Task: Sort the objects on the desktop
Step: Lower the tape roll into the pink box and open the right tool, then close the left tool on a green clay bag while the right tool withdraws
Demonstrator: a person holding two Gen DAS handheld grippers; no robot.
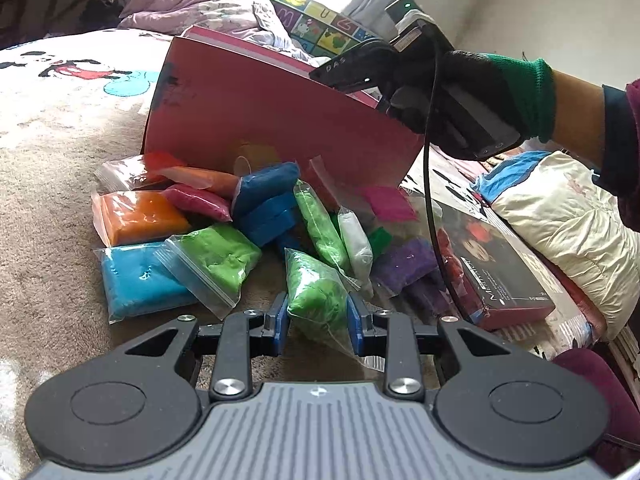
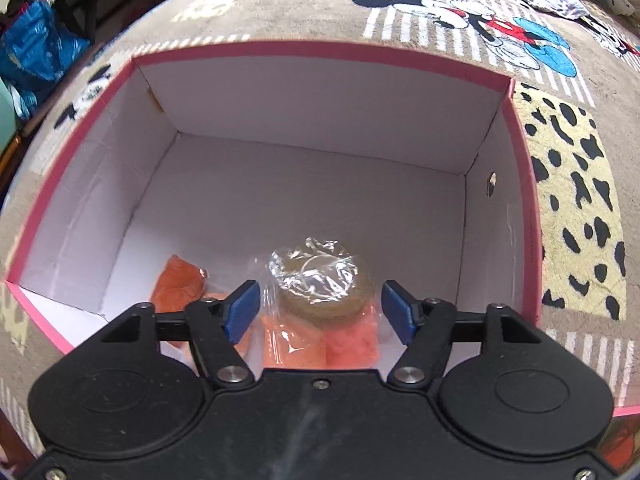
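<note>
Pink box (image 2: 320, 54) holds only a few clay bags; most of the pile (image 1: 224, 232) waits outside. Left gripper (image 1: 318, 320) pinches a green bag (image 1: 316, 292); right gripper (image 2: 318, 312) hangs wide, empty, over the box.

Clay bags (image 1: 224, 236) lie heaped on the blanket (image 1: 52, 184) before the box (image 1: 256, 112). A flat carton (image 1: 500, 276) lies to their right. Inside the box, a wrapped roll (image 2: 324, 280) rests on 2 bags (image 2: 348, 344).

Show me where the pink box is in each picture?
Left wrist view: the pink box stands behind the pile of clay bags, upper middle, outside wall showing.
Right wrist view: the pink box fills the frame, seen from above, white inside.
Shared landmark: the Mickey Mouse blanket beneath it.
</note>
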